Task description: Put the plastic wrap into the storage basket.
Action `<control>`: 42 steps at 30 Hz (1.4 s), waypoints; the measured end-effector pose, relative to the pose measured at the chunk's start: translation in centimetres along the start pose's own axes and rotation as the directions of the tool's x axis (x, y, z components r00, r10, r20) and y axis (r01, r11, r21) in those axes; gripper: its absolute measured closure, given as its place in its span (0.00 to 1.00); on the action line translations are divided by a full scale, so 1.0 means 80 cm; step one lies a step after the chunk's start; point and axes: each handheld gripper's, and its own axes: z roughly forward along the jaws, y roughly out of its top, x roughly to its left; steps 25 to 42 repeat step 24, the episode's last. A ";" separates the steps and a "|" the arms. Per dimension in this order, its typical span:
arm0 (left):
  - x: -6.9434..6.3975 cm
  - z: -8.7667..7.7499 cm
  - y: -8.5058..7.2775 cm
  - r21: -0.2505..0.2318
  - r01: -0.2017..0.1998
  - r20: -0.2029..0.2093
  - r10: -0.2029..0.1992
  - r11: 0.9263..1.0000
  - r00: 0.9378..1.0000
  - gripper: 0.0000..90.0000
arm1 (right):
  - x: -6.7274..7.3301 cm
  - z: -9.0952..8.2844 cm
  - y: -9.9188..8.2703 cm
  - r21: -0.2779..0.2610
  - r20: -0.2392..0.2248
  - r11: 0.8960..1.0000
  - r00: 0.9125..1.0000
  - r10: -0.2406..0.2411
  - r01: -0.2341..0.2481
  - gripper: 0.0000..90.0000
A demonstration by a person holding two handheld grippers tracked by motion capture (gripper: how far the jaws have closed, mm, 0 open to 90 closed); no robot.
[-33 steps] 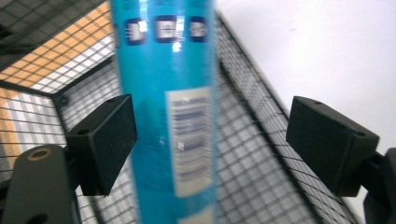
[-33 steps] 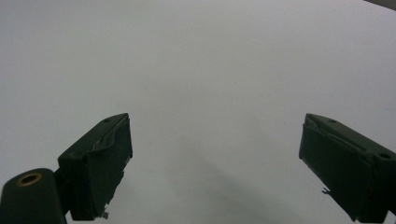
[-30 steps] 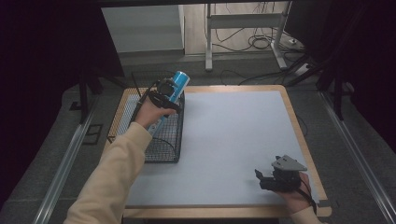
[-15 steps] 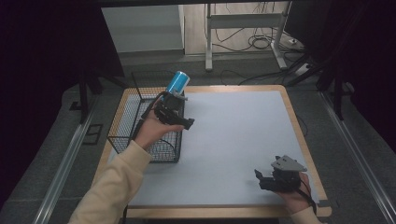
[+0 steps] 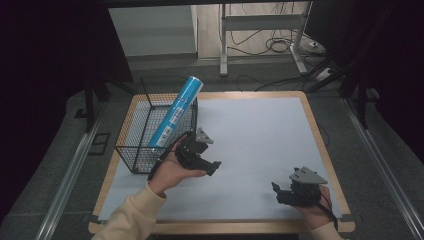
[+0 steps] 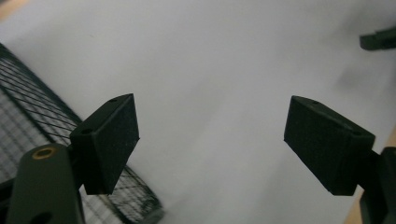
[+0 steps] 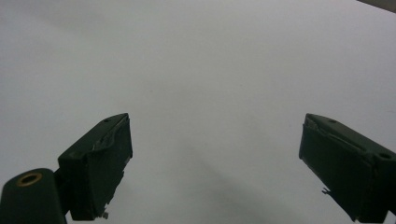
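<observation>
Left claw (image 5: 212,167) has left the one blue tube (image 5: 176,111) in the one basket (image 5: 131,148); both claws gape empty.

The blue tube (image 5: 177,111) stands tilted in the wire basket (image 5: 131,150); its lower end is obscured behind the mesh, and its label print is too small to read. In the left gripper view, the basket is blurred and cut off at the left edge.
</observation>
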 end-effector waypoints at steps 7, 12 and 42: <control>-0.011 0.016 -0.030 -0.033 0.055 0.035 -0.054 0.998 0.998 0.21 | 0.001 0.001 0.000 0.002 -0.002 1.000 1.000 -0.006 0.006 0.11; -0.011 0.020 -0.032 -0.025 0.055 0.049 -0.054 0.998 0.997 0.21 | 0.001 0.001 0.000 0.001 -0.001 1.000 1.000 -0.009 0.009 0.11; -0.013 0.024 -0.035 -0.022 0.050 0.058 -0.048 0.999 0.997 0.21 | -0.001 -0.002 0.000 -0.008 0.003 1.000 1.000 -0.014 0.014 0.11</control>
